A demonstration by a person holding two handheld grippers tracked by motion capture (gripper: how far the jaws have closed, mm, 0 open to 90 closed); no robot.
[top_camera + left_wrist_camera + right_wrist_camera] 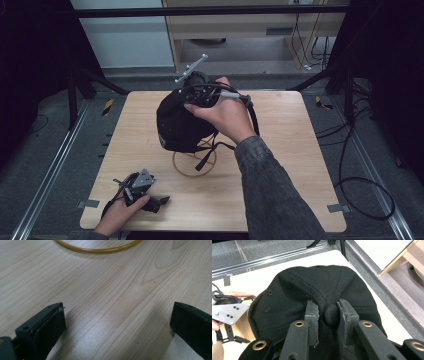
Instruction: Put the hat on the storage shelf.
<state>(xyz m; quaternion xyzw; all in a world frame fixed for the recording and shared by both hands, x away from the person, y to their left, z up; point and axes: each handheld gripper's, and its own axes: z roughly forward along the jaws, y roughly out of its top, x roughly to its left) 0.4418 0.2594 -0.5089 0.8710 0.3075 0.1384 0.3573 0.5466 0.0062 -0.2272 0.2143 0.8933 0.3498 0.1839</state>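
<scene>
A black cap (pixel 176 125) sits over a yellow wire stand (pixel 186 172) at the middle of the wooden table (pixel 290 165). From above, my right gripper (pixel 189 102) is shut on the cap's crown; in the right gripper view the jaws pinch the cap's top button (pixel 329 314) between the pads (pixel 313 315). The cap's black strap (pixel 206 156) hangs down inside the stand's ring. At the front left my left gripper (pixel 160 202) lies low on the table, jaws wide open with bare wood between them (pixel 117 322). The yellow ring (pixel 100 250) lies ahead of it.
Metal rails (pixel 55 165) run along the table's left and right sides. A black cable (pixel 367 197) loops on the floor to the right. Dark frame posts and a wooden cabinet (pixel 240 25) stand beyond the far edge. The left gripper's grey plate (pixel 227 312) lies beside the cap.
</scene>
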